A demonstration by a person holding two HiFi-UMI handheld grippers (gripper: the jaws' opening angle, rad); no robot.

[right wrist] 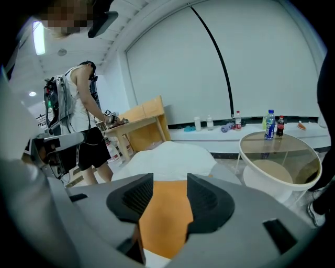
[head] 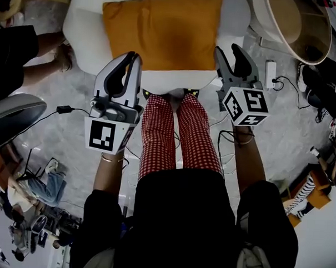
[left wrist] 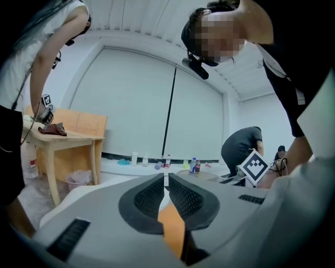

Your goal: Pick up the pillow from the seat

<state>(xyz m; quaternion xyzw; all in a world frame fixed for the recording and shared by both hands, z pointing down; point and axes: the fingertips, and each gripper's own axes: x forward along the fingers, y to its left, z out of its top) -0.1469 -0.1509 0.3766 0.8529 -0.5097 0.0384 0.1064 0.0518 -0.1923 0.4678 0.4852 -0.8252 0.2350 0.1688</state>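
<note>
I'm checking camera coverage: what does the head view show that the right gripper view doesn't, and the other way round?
Head view only: the shut left tongs and the person's red checked trousers. Right gripper view only: the light wooden table and the tall white window blinds. Both: the orange square fabric pillow on the white cushioned seat, beyond the open right tongs.

A grey speckled floor (head: pixel 68 137) is seen. Large white window panels (left wrist: pixel 131 104) are set in the far wall. A wooden desk (left wrist: pixel 73 137) and a round glass table (right wrist: pixel 282 146) are placed nearby. A ceiling light (right wrist: pixel 38 37) is lit.
</note>
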